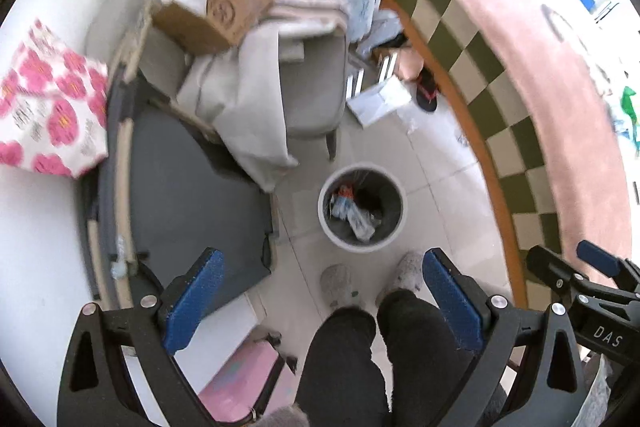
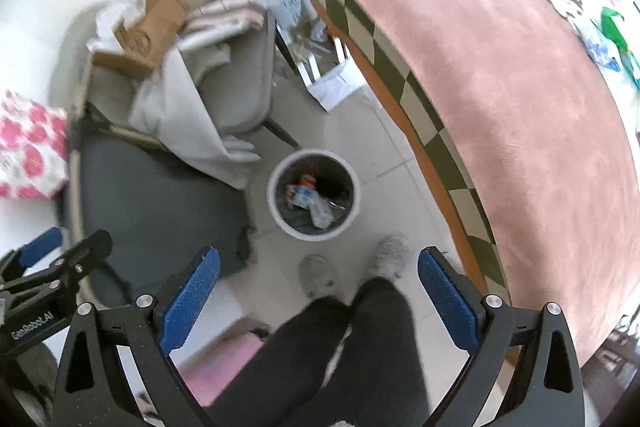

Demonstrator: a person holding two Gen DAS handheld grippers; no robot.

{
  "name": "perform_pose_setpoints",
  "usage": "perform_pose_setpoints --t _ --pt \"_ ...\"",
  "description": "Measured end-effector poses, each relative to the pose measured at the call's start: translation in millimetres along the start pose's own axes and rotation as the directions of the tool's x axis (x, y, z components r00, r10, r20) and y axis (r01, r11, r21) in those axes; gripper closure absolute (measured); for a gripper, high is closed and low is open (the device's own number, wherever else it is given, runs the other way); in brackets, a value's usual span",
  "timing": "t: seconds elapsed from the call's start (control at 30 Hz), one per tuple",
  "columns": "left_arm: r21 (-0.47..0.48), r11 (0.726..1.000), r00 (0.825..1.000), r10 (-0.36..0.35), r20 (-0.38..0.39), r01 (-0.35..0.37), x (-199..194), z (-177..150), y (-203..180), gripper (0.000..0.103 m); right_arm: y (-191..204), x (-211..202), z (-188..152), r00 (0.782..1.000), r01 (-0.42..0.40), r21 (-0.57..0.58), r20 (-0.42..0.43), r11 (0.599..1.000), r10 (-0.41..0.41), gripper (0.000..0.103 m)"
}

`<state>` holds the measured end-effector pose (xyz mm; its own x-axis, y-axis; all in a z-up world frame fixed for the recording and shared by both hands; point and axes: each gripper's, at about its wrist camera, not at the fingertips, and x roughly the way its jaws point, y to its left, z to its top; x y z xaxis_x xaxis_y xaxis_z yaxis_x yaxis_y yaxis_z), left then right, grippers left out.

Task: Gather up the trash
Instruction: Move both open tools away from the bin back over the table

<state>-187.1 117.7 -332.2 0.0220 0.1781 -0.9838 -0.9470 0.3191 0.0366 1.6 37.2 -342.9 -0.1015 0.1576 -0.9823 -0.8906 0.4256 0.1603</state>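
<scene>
Trash fills the bottom of a round, white-rimmed bin (image 1: 362,209) on the pale tiled floor (image 1: 436,163), just ahead of the person's grey slippers (image 1: 338,283): crumpled clear wrappers and something red-orange, perhaps a label, though blur hides detail. Both the left hand-held gripper (image 1: 320,303) and right hand-held gripper (image 2: 318,301) hang spread wide and empty, blue textured pads (image 2: 190,301) facing inward. Only the right view shows green-and-white plastic scraps (image 2: 608,35) on the fuzzy pink tabletop (image 2: 500,87).
</scene>
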Motion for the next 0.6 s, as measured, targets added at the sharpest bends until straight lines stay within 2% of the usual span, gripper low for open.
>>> perform_pose_setpoints --t 0.17,0.33,0.43,0.53,0.6 --pt "0.031 0.999 0.993 0.029 0.115 -0.033 -46 32 -26 0.002 -35 -46 19 0.993 -0.100 0.141 0.073 0.985 0.090 0.003" --pt "0.110 0.992 0.983 0.039 0.180 -0.059 -67 80 -86 0.002 -99 -84 51 0.984 -0.115 0.250 0.159 0.962 0.076 0.002" --pt "0.168 0.985 0.984 0.011 0.177 -0.041 -64 110 -138 0.001 -160 -102 71 0.983 -0.093 0.352 0.184 0.931 0.029 0.002" --pt "0.256 0.967 0.988 -0.037 0.151 -0.003 -58 141 -209 0.001 -238 -112 84 0.982 -0.062 0.476 0.184 0.877 -0.030 0.002" --pt "0.319 0.947 0.990 -0.072 0.124 0.029 -50 158 -259 0.001 -306 -115 88 0.981 -0.016 0.574 0.166 0.819 -0.098 0.002"
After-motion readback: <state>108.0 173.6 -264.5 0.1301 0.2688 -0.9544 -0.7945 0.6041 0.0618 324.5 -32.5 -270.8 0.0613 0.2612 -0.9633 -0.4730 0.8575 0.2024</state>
